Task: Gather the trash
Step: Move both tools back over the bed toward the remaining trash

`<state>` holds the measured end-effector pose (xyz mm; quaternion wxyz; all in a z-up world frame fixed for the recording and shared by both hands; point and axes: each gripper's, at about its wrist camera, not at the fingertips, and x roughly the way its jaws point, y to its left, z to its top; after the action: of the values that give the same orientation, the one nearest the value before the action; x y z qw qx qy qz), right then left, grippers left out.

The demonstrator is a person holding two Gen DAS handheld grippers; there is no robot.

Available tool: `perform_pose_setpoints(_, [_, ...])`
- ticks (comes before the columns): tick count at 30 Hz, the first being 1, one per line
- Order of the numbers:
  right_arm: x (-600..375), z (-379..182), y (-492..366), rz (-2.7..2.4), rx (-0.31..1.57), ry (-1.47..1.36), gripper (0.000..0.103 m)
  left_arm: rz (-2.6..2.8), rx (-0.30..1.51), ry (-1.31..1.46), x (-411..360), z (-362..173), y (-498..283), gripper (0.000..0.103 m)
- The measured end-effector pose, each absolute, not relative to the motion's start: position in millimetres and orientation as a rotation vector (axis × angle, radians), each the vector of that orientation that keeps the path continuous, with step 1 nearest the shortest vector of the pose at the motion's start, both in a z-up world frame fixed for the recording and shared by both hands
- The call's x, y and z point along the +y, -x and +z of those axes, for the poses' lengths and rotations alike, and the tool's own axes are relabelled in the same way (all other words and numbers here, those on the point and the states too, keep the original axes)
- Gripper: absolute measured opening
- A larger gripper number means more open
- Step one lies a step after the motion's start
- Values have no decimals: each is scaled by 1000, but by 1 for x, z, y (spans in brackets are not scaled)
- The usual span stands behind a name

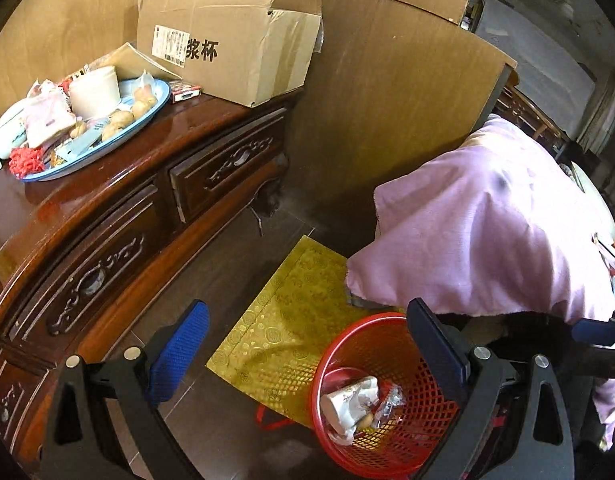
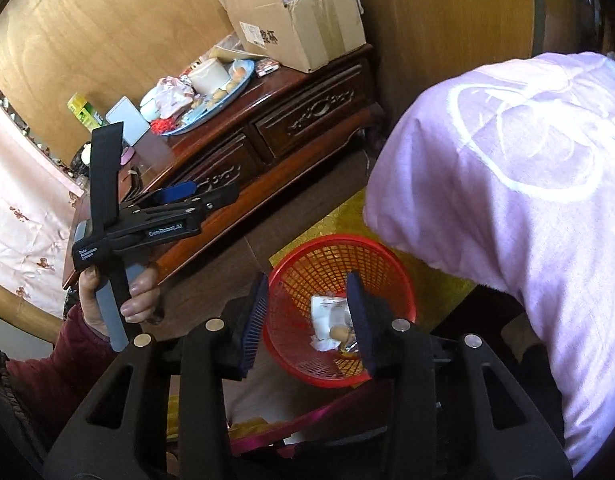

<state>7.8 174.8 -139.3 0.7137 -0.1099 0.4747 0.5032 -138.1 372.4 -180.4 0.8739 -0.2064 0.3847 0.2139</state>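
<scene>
Both claws spread, empty: left claw [image 1: 307,364], right claw [image 2: 307,320] above red plastic mesh basket [image 2: 307,364] holding crumpled paper cup [image 2: 325,312].

Basket: a red plastic basket [image 1: 387,392] with holes all over its sides. It stands upright on the floor, partly on a yellow mat [image 1: 295,320].
Trash in basket: a squashed white paper cup [image 1: 349,400] lies on its side at the bottom, touching a crinkly see-through wrapper [image 1: 389,402].
Trash on counter: a blue tray [image 1: 147,118] holds a white tub [image 1: 94,92], pink wrappers [image 1: 47,118] and small brown bits.
</scene>
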Motion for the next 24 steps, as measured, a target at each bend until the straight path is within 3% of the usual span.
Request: perform_pose_setpoints(24, [86, -82, 4, 1016, 864, 107, 50, 340, 683, 222, 293, -110, 126, 97])
